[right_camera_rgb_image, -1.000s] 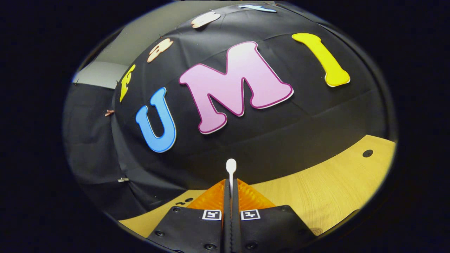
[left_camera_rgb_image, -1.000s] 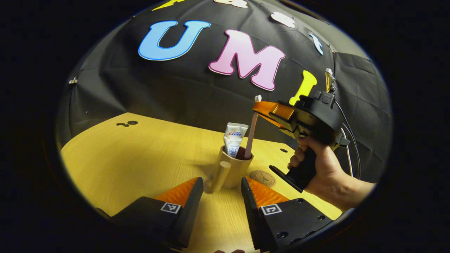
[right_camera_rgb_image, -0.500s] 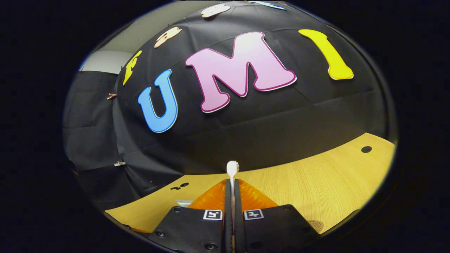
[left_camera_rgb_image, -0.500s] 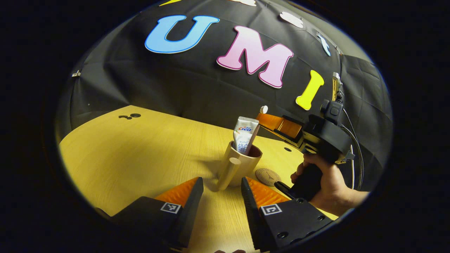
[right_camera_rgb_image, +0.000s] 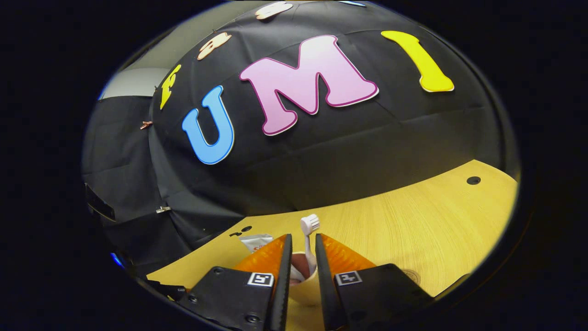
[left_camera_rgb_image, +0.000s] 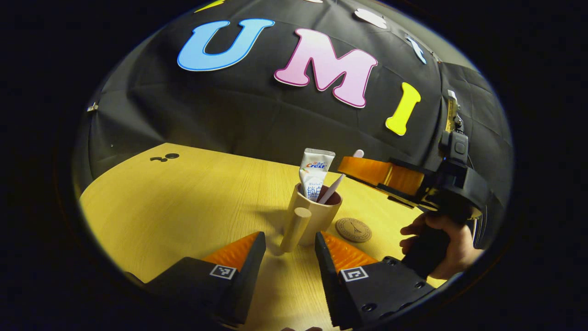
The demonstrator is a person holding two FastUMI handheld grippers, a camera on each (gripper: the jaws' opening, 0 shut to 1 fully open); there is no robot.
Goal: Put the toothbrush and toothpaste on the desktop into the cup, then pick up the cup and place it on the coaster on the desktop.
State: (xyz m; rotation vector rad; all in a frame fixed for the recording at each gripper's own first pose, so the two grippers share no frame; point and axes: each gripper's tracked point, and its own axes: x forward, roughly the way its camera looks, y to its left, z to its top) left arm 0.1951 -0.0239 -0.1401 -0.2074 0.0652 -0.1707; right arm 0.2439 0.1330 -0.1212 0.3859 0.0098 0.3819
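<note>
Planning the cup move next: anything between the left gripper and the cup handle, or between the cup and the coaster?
Nothing visible blocks either. In the left gripper view the left gripper is open with the cup handle just ahead, bare desktop between. The coaster lies clear beside the cup. The right gripper hovers above, by the toothbrush.

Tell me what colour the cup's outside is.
The cup is tan outside, clearest in the left gripper view.
</note>
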